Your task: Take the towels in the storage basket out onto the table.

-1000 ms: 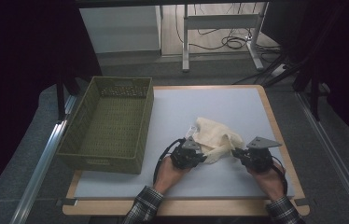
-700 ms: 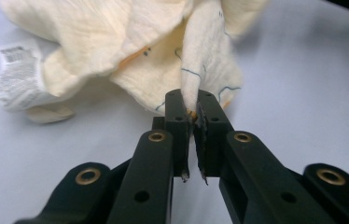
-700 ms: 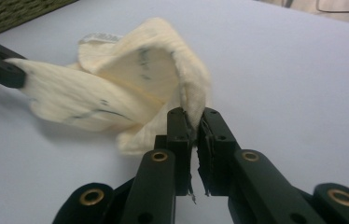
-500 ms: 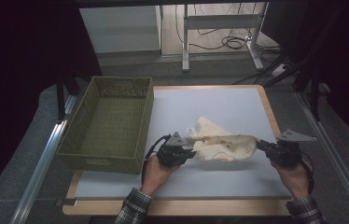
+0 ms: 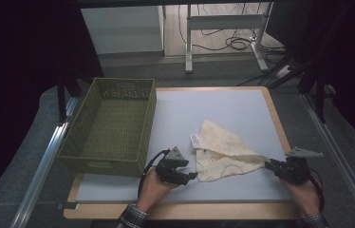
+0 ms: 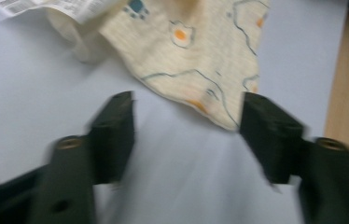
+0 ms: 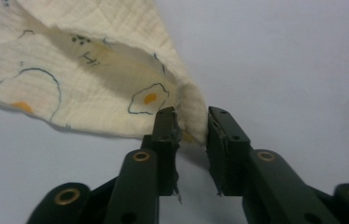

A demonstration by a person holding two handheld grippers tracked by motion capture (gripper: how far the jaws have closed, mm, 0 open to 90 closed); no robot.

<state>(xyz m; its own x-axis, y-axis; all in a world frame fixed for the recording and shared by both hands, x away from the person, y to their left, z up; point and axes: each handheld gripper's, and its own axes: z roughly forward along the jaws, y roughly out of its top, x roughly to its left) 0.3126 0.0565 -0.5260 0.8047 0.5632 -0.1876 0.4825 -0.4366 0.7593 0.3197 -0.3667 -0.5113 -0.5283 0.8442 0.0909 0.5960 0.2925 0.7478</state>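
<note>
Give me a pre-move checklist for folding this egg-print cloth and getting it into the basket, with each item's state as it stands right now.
1. Left gripper free of the cream egg-print muslin cloth: ok; its jaws have just opened, and the cloth edge lies ahead of them, untouched.
2. Right gripper grip on the cloth's corner: cannot tell; its jaws have just been opening, the corner sits between them, and pad contact is unclear.
3. Cloth spread flat: not ok; one layer is folded over and a white label sticks out.
4. Olive woven basket ready to receive: ok, nothing inside.
5. Cloth fully on the pale blue table mat: ok.
</note>
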